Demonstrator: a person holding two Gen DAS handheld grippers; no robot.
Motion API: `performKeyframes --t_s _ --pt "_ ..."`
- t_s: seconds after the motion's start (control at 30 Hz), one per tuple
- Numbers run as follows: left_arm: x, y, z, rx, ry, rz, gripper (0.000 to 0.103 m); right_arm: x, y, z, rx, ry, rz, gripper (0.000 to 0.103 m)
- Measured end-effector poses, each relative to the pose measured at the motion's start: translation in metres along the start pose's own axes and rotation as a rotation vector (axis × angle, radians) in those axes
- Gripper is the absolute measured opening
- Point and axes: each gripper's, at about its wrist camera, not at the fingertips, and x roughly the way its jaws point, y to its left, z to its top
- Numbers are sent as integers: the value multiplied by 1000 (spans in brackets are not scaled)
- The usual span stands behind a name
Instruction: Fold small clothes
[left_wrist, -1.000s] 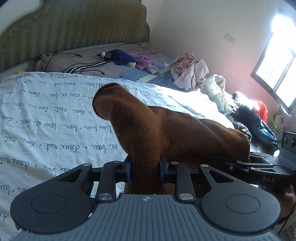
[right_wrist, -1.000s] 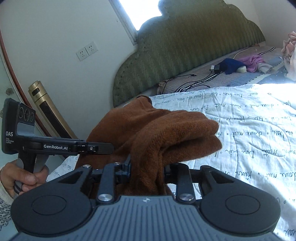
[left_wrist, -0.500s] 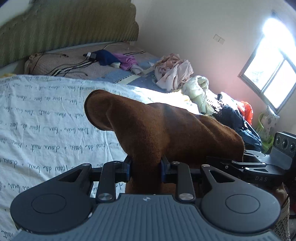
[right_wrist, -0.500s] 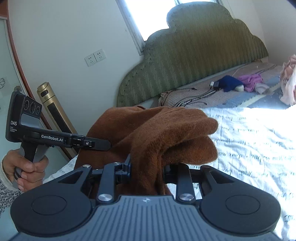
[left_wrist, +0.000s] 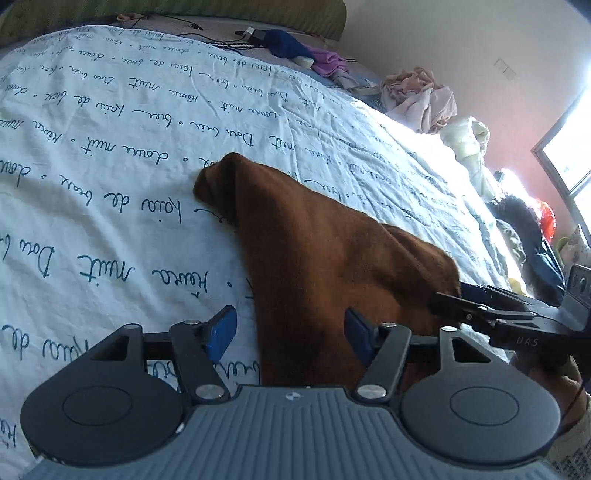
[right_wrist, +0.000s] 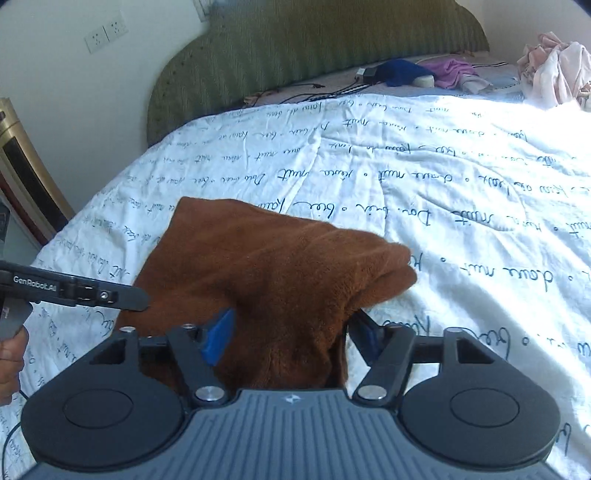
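A home bedroom: a bed with a padded green headboard (laundry heaped alongside).

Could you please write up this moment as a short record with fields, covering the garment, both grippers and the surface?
garment: brown fleece garment, bunched, lying on the bed
surface: white bedspread printed with blue handwriting
left gripper: jaws opening, cloth between them, pads off the fabric
right gripper: jaws opening, cloth lies between the pads
other clothes: pink heap, blue and purple items near the green headboard
fold status: not flat or neatly folded yet
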Motion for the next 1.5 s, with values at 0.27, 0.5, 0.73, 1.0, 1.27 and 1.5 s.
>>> performKeyframes --t_s 0.27,0.5,0.73,1.0,1.27,1.5 --pt "20 13 -56 -92 104 -110 90 -23 -43 -52 135 13 135 83" --pt "37 5 -29 -148 142 -198 15 12 -33 -53 204 38 259 15" --pt "-37 -28 78 -62 -64 -236 14 -40 -18 42 160 -107 290 15" --pt "-91 -78 169 38 -180 -199 14 -79 -9 161 160 -209 322 15" --pt "-80 -60 125 -3 -144 -211 14 -82 -9 161 133 -210 318 15" --pt "-9 8 -46 -179 85 -152 12 -46 -14 -16 159 -19 260 14"
